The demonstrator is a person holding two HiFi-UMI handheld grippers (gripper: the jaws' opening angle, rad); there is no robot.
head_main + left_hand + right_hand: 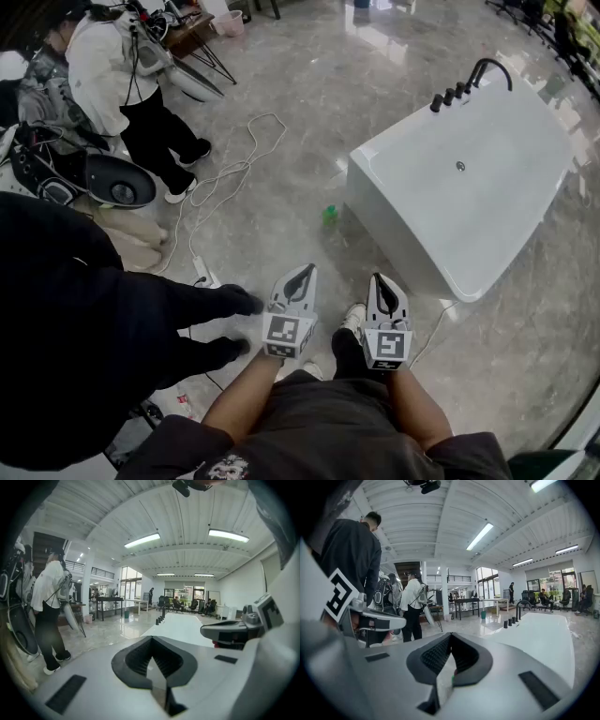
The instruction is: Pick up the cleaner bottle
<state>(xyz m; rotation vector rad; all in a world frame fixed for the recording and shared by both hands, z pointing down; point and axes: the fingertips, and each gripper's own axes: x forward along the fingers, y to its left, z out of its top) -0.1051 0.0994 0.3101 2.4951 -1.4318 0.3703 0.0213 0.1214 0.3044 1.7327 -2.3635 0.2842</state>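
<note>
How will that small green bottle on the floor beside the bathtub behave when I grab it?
The green bottle looks small and seems upright, so it is probably light and apt to tip if nudged. The floor is glossy, so the bottle may slide rather than stay put. It stands close to the bathtub wall, so a push could knock it against that.

Grn cleaner bottle on floor
</note>
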